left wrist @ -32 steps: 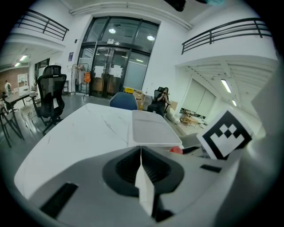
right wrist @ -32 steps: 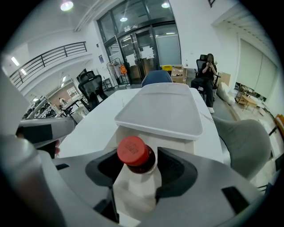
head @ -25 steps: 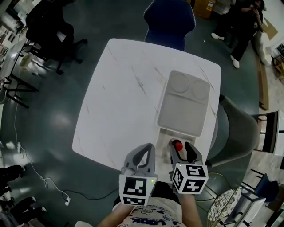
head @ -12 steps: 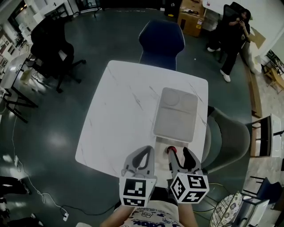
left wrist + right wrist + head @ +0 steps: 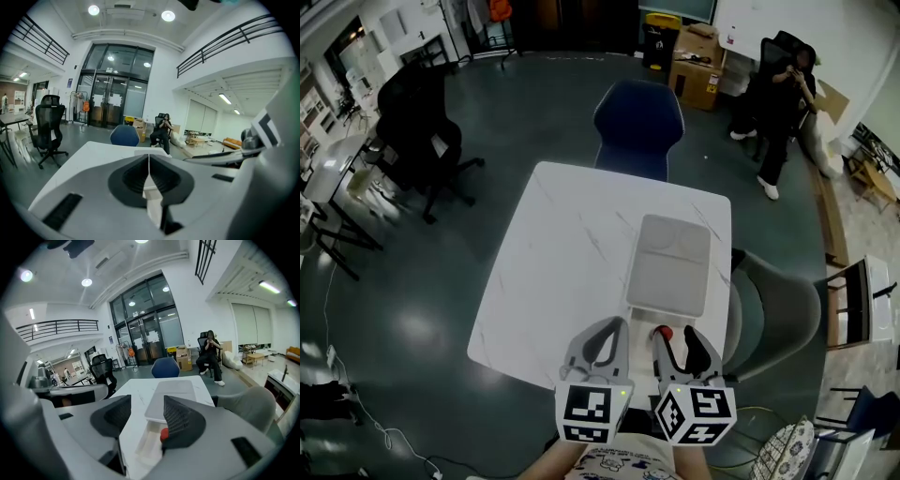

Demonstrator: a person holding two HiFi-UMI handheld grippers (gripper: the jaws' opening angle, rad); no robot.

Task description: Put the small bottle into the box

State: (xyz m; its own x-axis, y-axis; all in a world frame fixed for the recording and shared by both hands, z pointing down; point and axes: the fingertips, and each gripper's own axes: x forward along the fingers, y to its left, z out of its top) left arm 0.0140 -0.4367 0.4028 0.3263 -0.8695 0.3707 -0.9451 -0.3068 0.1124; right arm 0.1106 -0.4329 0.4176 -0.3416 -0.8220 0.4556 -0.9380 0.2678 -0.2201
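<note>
On the white table (image 5: 572,253) lies a grey lid (image 5: 668,265) (image 5: 171,399). A white open box (image 5: 645,317) (image 5: 147,446) sits just in front of it, by the table's near edge. The small bottle shows only its red cap (image 5: 664,332) (image 5: 163,434), over the box's near right part; its body is hidden. My right gripper (image 5: 675,332) (image 5: 146,401) is open above the box, the cap close to its right jaw. My left gripper (image 5: 615,323) (image 5: 149,157) hovers beside it on the left, shut with nothing in it.
A blue chair (image 5: 638,122) stands at the table's far side and a grey chair (image 5: 778,309) at its right. A black office chair (image 5: 417,122) is off to the left. A person (image 5: 778,94) sits at the back right near cardboard boxes (image 5: 696,56).
The view has pulled back, so the table looks smaller and sits further off. Both grippers stay together at the near edge; the red cap remains between the right jaws.
</note>
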